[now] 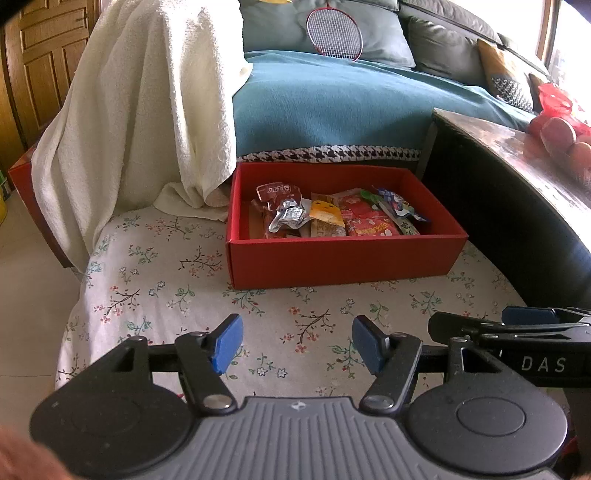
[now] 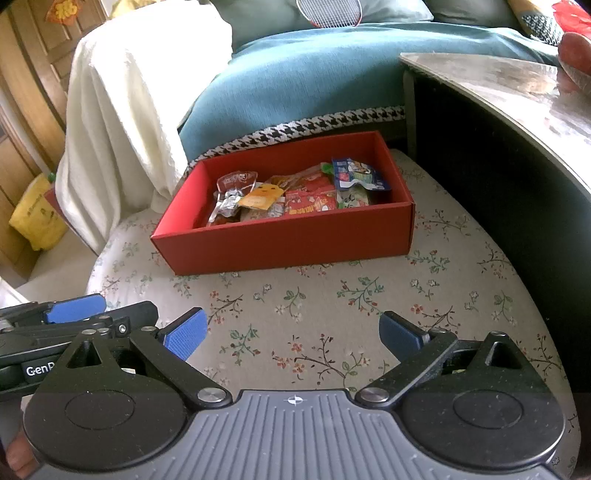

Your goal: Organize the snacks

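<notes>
Hovering over the floral-cloth seat (image 1: 155, 280), both the left gripper (image 1: 297, 341) and right gripper (image 2: 293, 332) hold their jaws wide apart and empty, short of the red cardboard box (image 1: 343, 254) of snack packets (image 1: 332, 216).

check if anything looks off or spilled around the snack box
Nothing spilled: the snack packets all sit inside the red box, loosely heaped rather than sorted. Only oddity: a badminton racket lies on the sofa behind.

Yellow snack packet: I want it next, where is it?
In both views, the yellow snack packet lies mid-box in the red box, between silver wrapper and red packet.
</notes>
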Tool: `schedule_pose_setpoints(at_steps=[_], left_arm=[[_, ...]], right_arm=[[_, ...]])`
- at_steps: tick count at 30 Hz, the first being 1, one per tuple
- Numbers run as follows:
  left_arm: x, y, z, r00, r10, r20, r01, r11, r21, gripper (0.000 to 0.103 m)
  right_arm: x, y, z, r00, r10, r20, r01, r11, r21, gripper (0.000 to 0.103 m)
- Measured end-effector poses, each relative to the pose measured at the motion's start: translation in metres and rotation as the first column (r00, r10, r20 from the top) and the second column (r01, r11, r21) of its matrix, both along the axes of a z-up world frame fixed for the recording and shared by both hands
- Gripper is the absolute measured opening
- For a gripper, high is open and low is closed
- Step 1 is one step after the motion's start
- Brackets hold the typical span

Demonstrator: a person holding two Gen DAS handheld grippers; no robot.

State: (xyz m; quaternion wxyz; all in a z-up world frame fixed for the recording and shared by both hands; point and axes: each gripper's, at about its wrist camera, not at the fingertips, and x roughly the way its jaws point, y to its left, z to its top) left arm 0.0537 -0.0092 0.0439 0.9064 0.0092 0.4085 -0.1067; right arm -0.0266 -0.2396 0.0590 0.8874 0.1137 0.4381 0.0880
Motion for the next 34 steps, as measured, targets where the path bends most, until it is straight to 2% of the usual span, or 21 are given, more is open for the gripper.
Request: schedule_pose_setpoints(at_steps=[34], left_arm=[[-0.003,-0.0031,0.0011,0.999,-0.002,0.033,0.001,1.0,0.027,0.059]], right_arm=[[0.0009,0.0,-0.0026,1.0,0.001,-0.004,-0.001,1.0,-0.001,0.102]])
